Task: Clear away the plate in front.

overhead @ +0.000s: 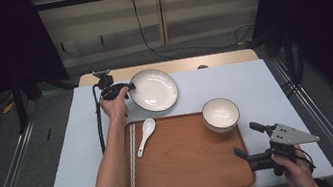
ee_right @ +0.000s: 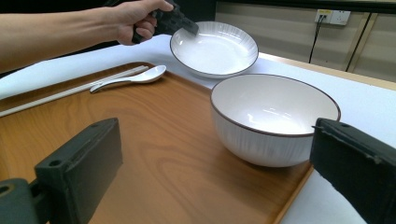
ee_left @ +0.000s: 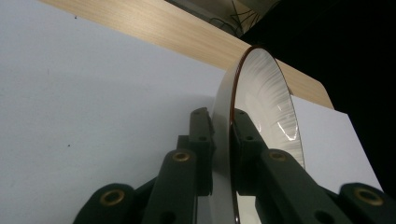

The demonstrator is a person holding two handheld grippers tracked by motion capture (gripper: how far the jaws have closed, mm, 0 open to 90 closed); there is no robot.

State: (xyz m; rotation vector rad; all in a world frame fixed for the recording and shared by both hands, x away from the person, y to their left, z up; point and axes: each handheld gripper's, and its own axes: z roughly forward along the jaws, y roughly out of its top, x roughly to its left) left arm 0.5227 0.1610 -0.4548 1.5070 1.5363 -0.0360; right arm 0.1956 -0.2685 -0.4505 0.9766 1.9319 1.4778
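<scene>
Jaws of the left gripper stand pressed together on the rim of the plate, one pad under the rim and one on the ribbed inner face, as the left gripper view shows close up. From the high view, that gripper bites the plate's left edge, and the plate sits near the far edge of the white table, just beyond the far-left corner of the wooden tray. The step in hand looks like moving the plate; whether it is being lifted or rests flat I cannot tell for sure. If it is headed for the tray, the next move calls for a level carry toward the near side and a gentle set-down on bare wood, clear of the spoon and chopsticks along the tray's left edge.

Behind the jaws, the left hand wraps the grip, with the forearm stretched straight from the near edge across the tray's left side.

The right gripper has its jaws spread wide and holds nothing; it hovers over the tray's near-right corner, pointing at the bowl, which stands at the tray's far-right corner. The right hand holds it low by the near edge.
</scene>
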